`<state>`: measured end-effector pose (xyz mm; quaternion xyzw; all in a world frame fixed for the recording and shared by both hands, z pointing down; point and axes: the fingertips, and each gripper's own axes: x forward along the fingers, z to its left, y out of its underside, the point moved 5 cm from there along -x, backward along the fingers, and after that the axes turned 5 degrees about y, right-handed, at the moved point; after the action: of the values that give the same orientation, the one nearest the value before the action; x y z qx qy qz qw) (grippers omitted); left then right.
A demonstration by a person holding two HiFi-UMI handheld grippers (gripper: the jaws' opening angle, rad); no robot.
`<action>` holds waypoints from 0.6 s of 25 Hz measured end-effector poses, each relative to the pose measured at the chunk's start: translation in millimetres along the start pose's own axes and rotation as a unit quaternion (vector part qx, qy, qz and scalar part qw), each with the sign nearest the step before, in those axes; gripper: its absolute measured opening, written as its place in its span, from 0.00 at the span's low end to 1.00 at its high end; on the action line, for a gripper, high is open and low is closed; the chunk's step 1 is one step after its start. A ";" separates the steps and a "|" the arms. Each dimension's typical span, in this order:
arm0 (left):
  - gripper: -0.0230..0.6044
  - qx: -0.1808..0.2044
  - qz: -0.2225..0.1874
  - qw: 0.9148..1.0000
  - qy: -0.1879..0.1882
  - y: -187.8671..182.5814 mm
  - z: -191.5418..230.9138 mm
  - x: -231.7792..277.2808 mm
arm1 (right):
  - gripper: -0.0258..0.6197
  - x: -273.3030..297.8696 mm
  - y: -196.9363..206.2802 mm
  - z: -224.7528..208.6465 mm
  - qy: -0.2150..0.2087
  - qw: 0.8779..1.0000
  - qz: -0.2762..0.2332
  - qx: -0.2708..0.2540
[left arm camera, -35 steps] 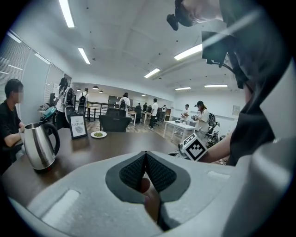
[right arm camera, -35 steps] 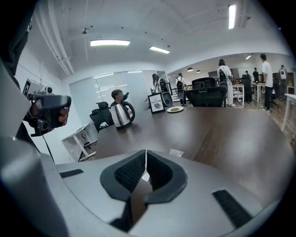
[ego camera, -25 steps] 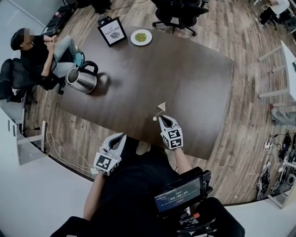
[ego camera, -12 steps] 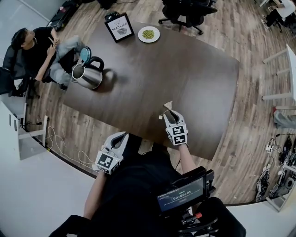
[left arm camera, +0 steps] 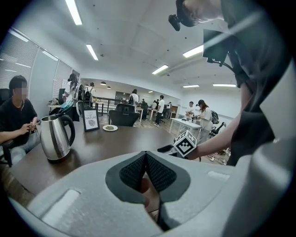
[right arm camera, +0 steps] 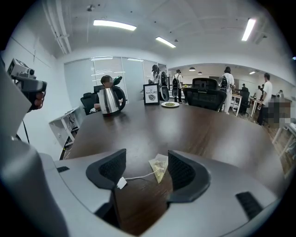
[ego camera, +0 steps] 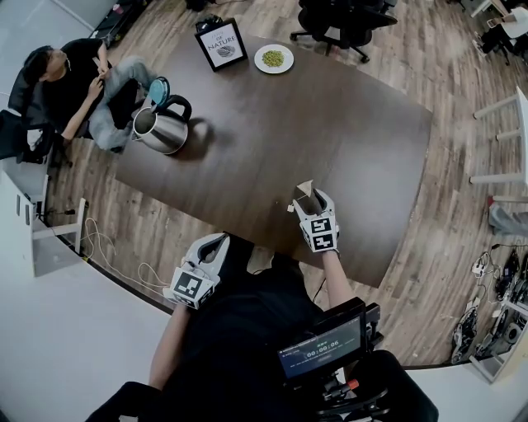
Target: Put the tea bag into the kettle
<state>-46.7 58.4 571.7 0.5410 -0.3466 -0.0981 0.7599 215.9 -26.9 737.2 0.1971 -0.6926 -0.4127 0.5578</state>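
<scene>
Pale pyramid tea bag [right arm camera: 159, 167] lies on the worktop [ego camera: 330, 124]. Steel kettle [ego camera: 161, 130] stands upright, lid open, at its ten o'clock.

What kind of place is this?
Most likely an open-plan office: a big meeting table, swivel chairs around it, and desks with people standing about further back.

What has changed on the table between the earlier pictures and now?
The right claw has moved forward to the tea bag, and its jaws have just been opening; the bag now lies between them, not pinched. The left claw stays shut and low, and the kettle stands where it was, lid open.
</scene>
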 end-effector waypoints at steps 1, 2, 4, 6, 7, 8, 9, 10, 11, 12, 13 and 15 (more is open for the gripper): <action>0.04 -0.002 0.002 1.000 -0.003 -1.6 0.0 -0.4 | 0.48 1.1 -1.4 -1.2 0.003 1.000 -0.002 -0.001; 0.04 -0.004 0.005 1.000 -0.005 -2.7 -0.1 -0.8 | 0.52 2.4 -3.0 -2.4 0.005 1.000 -0.004 -0.002; 0.04 -0.006 0.009 1.000 -0.009 -2.7 0.0 -1.1 | 0.56 6.7 -5.2 -5.2 0.010 1.000 -0.010 -0.005; 0.04 -0.009 0.012 1.000 -0.013 -3.2 0.6 -0.5 | 0.60 12.5 -5.8 -9.0 0.014 1.000 -0.015 -0.014; 0.04 -0.009 0.011 1.000 -0.012 -1.9 0.6 -0.2 | 0.62 15.3 -5.5 -11.2 0.015 1.000 -0.016 -0.015; 0.04 -0.010 0.011 1.000 -0.011 -1.8 0.5 -0.1 | 0.64 17.8 -5.2 -13.5 0.016 1.000 -0.015 -0.014; 0.04 -0.011 0.013 1.000 -0.013 -3.0 0.4 -0.3 | 0.65 20.1 -5.2 -15.6 0.016 1.000 -0.014 -0.013; 0.04 -0.012 0.016 1.000 -0.014 -3.8 0.4 -0.7 | 0.66 22.5 -4.8 -17.1 0.016 1.000 -0.012 -0.012; 0.04 -0.012 0.017 1.000 -0.015 -3.6 0.4 -1.4 | 0.66 25.3 -3.1 -18.0 0.013 1.000 -0.009 -0.012; 0.04 -0.010 0.017 1.000 -0.016 -2.9 0.5 -2.0 | 0.66 28.5 -0.1 -18.5 0.010 1.000 -0.005 -0.012; 0.04 -0.009 0.016 1.000 -0.016 -2.1 0.4 -2.2 | 0.66 31.6 3.0 -18.9 0.007 1.000 0.000 -0.014; 0.04 -0.007 0.016 1.000 -0.015 -2.7 0.5 -1.9 | 0.66 37.2 6.9 -19.7 0.001 1.000 0.007 -0.015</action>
<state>-47.9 58.0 568.6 0.5283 -0.3661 -0.0968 0.7599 224.4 -57.2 766.0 0.1844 -0.6870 -0.4186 0.5646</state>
